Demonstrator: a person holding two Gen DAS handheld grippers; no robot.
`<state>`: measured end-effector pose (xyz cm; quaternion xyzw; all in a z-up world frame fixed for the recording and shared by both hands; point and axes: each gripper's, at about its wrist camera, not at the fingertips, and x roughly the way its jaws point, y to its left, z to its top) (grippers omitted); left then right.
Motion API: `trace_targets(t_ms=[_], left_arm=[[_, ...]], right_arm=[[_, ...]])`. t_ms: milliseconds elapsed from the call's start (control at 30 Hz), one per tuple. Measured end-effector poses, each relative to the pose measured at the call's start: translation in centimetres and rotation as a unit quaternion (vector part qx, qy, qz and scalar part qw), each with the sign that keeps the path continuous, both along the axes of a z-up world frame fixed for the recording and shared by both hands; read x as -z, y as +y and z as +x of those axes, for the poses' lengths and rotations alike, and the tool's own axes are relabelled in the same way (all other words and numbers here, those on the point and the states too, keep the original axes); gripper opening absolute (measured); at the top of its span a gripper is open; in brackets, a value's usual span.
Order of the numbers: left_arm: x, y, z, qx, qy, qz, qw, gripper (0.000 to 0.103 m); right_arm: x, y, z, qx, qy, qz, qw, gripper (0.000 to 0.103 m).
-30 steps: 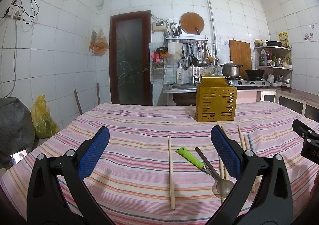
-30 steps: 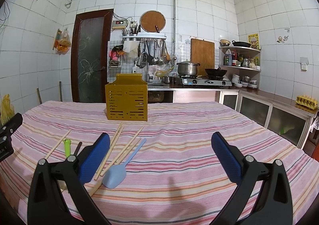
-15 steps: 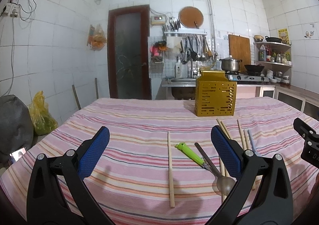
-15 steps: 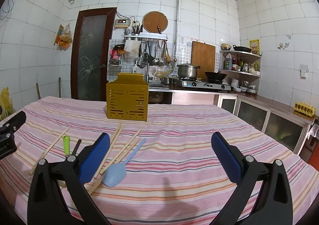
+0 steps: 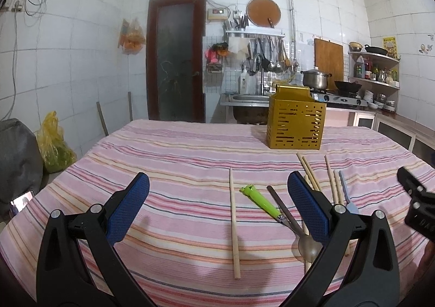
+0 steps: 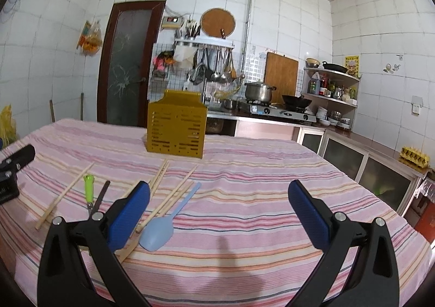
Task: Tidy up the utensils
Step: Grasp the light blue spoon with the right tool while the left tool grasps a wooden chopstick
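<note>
A yellow perforated utensil holder [image 5: 297,125] stands upright at the far side of the striped table; it also shows in the right wrist view [image 6: 176,127]. Loose utensils lie in front of it: a single wooden chopstick [image 5: 233,221], a green-handled utensil [image 5: 261,202], a metal spoon [image 5: 296,228], several more chopsticks [image 6: 170,193] and a light blue spoon [image 6: 165,222]. My left gripper [image 5: 217,206] is open and empty above the table, with the single chopstick between its fingers' line of sight. My right gripper [image 6: 218,209] is open and empty, to the right of the blue spoon.
The table has a pink striped cloth [image 6: 258,198]. Behind it are a kitchen counter with a stove and pot [image 6: 259,91], a corner shelf [image 6: 330,89], a dark door [image 5: 175,57] and a yellow bag [image 5: 53,144] on the floor at left.
Both cameras have tilted down slightly, so the table and holder sit lower and closer in view. The utensils have not moved and both grippers stay open.
</note>
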<state>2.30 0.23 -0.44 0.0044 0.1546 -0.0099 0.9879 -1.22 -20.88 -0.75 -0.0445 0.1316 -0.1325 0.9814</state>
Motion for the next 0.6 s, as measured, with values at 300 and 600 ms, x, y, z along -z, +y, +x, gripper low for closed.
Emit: trace_targets(t_ms=[300, 600], left_arm=[[-1.2, 0.3, 4.7, 0.015, 0.068, 0.010, 0.9975, 0.098], [-2.4, 0.0, 11.0, 0.042, 0.096, 0.024, 0.9942, 0.098]], right_arm=[[-1.5, 0.5, 4.2, -0.003, 0.032, -0.001, 0.999, 0.099], [-0.2, -0.3, 12.5, 0.009, 0.143, 0.025, 0.989, 0.099]])
